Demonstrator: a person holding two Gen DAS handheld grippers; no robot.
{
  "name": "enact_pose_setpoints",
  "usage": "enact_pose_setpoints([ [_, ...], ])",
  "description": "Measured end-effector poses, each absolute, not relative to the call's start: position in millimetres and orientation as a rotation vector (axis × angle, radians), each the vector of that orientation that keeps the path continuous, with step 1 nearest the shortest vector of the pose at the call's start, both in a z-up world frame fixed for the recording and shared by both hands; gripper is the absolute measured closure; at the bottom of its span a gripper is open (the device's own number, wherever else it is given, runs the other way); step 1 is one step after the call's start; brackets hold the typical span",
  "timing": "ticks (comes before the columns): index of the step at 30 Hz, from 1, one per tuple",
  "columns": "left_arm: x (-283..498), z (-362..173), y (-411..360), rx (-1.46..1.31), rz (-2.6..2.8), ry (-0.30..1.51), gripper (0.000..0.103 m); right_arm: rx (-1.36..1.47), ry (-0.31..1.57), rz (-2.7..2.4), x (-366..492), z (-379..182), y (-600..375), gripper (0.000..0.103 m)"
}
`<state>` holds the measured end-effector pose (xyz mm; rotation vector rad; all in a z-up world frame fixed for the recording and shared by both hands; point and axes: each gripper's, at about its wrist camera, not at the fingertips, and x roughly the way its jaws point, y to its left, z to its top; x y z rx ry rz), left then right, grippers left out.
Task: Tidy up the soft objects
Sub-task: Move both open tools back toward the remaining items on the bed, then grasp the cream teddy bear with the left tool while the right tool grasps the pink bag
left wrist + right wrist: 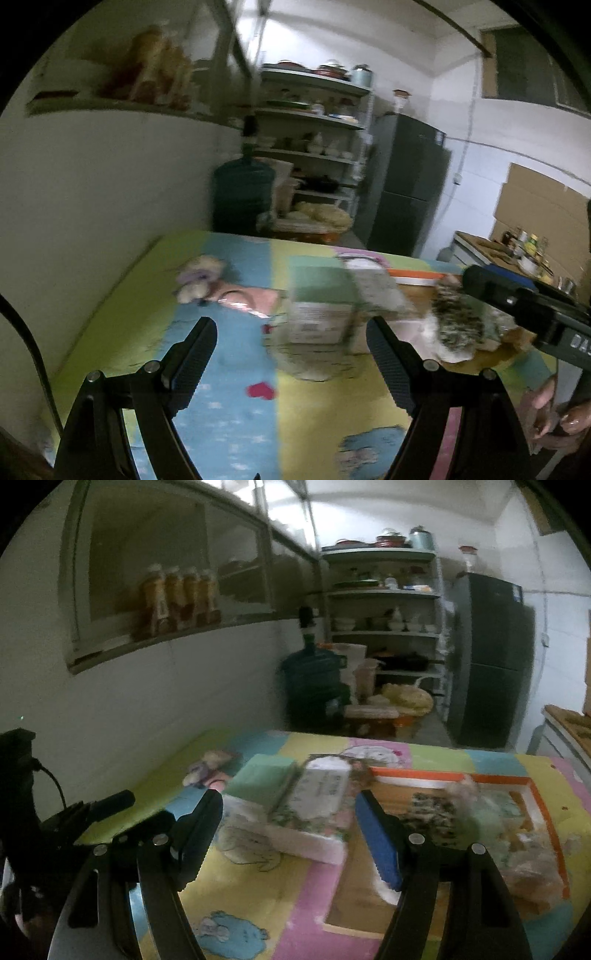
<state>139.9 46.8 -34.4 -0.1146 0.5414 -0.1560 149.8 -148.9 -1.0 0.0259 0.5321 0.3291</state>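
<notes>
A small plush toy [201, 278] with a purple bow lies at the far left of the colourful mat [229, 406]; it also shows in the right wrist view [208, 766]. A tissue pack [321, 790] and a green box [264, 779] lie mid-mat. An orange-rimmed tray [543, 812] at the right holds several soft items, among them a speckled one [460, 317]. My left gripper [291, 332] is open and empty above the mat, before the tissue pack [319, 321]. My right gripper [290, 808] is open and empty, near the tray's left edge.
A white wall runs along the mat's left side. Behind the mat stand a water jug [314, 686], a shelf rack with dishes [384, 605] and a dark fridge [491, 661]. Bottles [177, 598] sit on a wall ledge. A counter [509, 254] stands at the right.
</notes>
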Motion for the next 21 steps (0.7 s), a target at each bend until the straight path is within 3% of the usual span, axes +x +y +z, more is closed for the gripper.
enact_pose_setpoints([
  [11, 150, -40, 117, -0.139, -0.043, 0.544, 0.020, -0.085, 0.576, 0.498, 173, -14, -74, 0.028],
  [21, 186, -50, 147, -0.137, -0.030, 0.604, 0.020, -0.430, 0.708, 0.805, 238, -26, 11, 0.028],
])
